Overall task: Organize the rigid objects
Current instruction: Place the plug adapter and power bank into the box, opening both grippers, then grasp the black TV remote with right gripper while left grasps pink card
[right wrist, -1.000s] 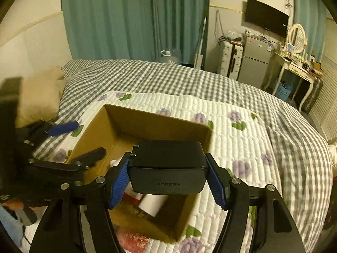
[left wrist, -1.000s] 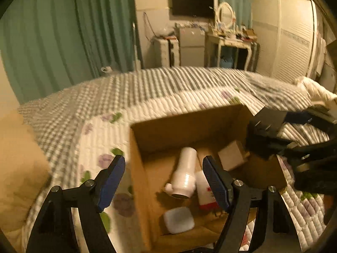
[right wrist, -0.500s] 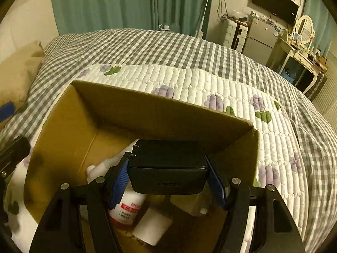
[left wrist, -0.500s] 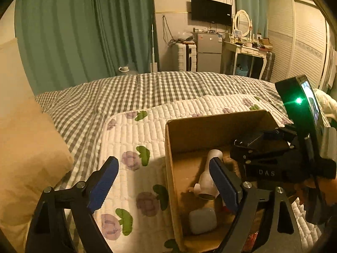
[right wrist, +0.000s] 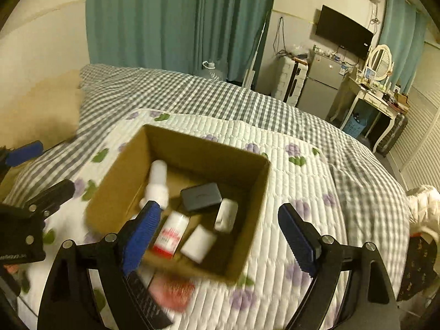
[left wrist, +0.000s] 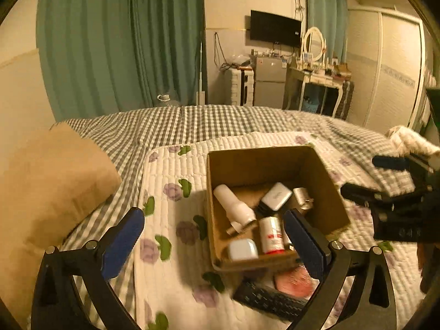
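Five items in cardboard box (right wrist: pixel 242 165), black charger (right wrist: pixel 201 196), white bottle (right wrist: pixel 157 181)

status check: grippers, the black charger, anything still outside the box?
Left gripper and right gripper open, empty, jaws just widened. Black charger lies in the cardboard box. Keyboard and pink item still outside, by its near wall.

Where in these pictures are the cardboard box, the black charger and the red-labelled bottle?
cardboard box (right wrist: pixel 118 176): right wrist view, on its left outer wall.
black charger (right wrist: pixel 201 195): right wrist view, middle of its top face.
red-labelled bottle (left wrist: pixel 271 234): left wrist view, on its label.
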`<act>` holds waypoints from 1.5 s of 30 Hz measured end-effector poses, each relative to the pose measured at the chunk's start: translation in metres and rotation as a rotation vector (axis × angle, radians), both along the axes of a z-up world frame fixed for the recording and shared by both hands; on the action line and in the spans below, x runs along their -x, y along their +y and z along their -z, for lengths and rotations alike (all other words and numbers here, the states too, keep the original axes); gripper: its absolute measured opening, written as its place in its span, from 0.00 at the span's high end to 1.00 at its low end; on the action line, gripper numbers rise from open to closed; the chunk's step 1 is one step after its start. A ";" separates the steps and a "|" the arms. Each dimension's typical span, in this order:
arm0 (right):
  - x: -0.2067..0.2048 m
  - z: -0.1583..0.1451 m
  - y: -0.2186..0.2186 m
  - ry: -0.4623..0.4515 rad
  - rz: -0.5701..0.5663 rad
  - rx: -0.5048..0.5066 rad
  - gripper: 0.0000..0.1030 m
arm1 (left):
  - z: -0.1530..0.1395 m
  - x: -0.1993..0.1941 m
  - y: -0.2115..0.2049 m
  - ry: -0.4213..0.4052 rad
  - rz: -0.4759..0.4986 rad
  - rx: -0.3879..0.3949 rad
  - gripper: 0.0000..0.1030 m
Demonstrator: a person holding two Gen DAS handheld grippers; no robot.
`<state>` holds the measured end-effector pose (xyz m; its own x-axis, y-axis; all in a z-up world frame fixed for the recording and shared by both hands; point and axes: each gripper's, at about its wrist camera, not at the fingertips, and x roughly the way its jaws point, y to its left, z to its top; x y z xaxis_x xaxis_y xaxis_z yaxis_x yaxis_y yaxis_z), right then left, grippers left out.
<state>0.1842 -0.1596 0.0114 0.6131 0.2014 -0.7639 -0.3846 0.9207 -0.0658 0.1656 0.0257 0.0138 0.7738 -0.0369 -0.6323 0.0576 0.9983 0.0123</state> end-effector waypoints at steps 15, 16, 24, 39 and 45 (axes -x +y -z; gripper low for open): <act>0.075 0.066 0.024 0.098 -0.121 -0.034 0.15 | 0.038 0.061 0.020 0.053 -0.066 -0.035 0.00; 0.075 0.082 0.029 0.122 -0.131 -0.023 0.15 | 0.048 0.060 0.022 0.070 -0.077 -0.041 0.00; 0.073 0.165 0.059 0.291 -0.224 0.056 0.16 | 0.089 0.054 0.032 0.159 -0.101 -0.023 0.00; 0.082 0.160 0.037 0.292 -0.200 -0.042 0.59 | 0.092 0.057 0.020 0.189 -0.091 -0.008 0.00; 0.096 0.124 -0.017 0.224 -0.058 0.034 0.60 | 0.094 0.051 -0.020 0.201 -0.032 -0.040 0.00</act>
<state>0.0879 -0.1761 -0.1122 0.4155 0.2030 -0.8866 -0.4452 0.8954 -0.0036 0.1146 0.0055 -0.0807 0.6321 0.0145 -0.7748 0.0307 0.9986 0.0437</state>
